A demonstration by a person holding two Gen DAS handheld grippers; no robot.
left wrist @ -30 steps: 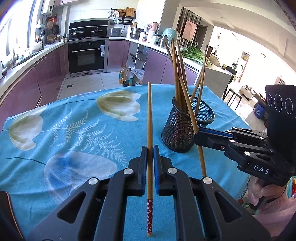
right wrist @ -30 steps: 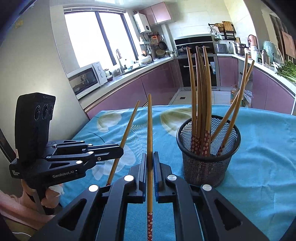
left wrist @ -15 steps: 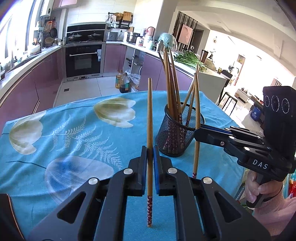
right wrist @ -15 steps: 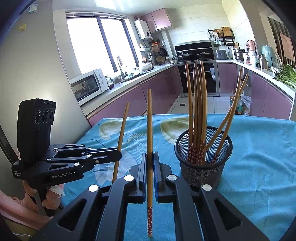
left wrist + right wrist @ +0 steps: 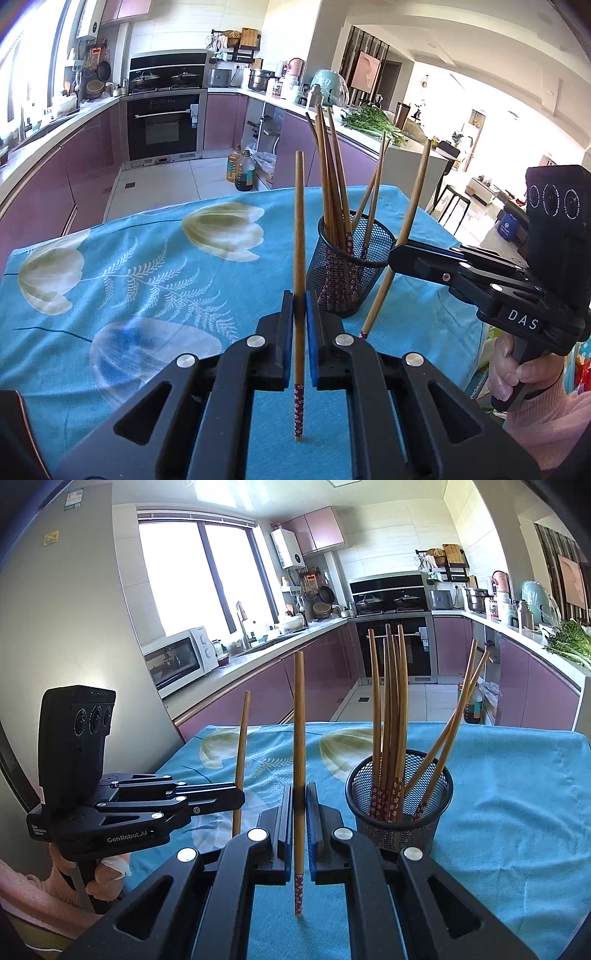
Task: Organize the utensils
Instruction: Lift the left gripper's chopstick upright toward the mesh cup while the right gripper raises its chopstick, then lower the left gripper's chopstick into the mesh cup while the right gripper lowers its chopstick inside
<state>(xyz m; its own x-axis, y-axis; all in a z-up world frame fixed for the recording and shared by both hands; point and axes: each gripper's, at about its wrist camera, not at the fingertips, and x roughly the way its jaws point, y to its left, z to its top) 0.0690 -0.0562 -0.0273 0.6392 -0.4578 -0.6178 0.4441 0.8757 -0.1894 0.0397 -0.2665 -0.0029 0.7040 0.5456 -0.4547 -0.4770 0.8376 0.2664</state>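
In the left wrist view my left gripper [image 5: 300, 295] is shut on a wooden chopstick [image 5: 299, 240] that stands upright, its patterned end down over the cloth. To its right, my right gripper [image 5: 393, 254] is shut on a second chopstick [image 5: 412, 221], which leans beside the black mesh cup [image 5: 351, 273]. Several chopsticks [image 5: 330, 173] stand in that cup. In the right wrist view the right gripper [image 5: 300, 790] pinches its chopstick [image 5: 299, 731] upright. The mesh cup [image 5: 400, 812] is ahead to the right, and the left gripper [image 5: 240, 799] holds its chopstick [image 5: 242, 738] at the left.
The table wears a blue tulip-print cloth [image 5: 147, 266]; its far edge drops to the kitchen floor. Purple cabinets and an oven [image 5: 162, 125] stand beyond. A hand in a pink sleeve [image 5: 517, 376] grips the right tool's handle near the table's right edge.
Both held chopsticks have swung from leaning to nearly upright. The right gripper rose slightly beside the cup, and the cup looks farther off in both views.
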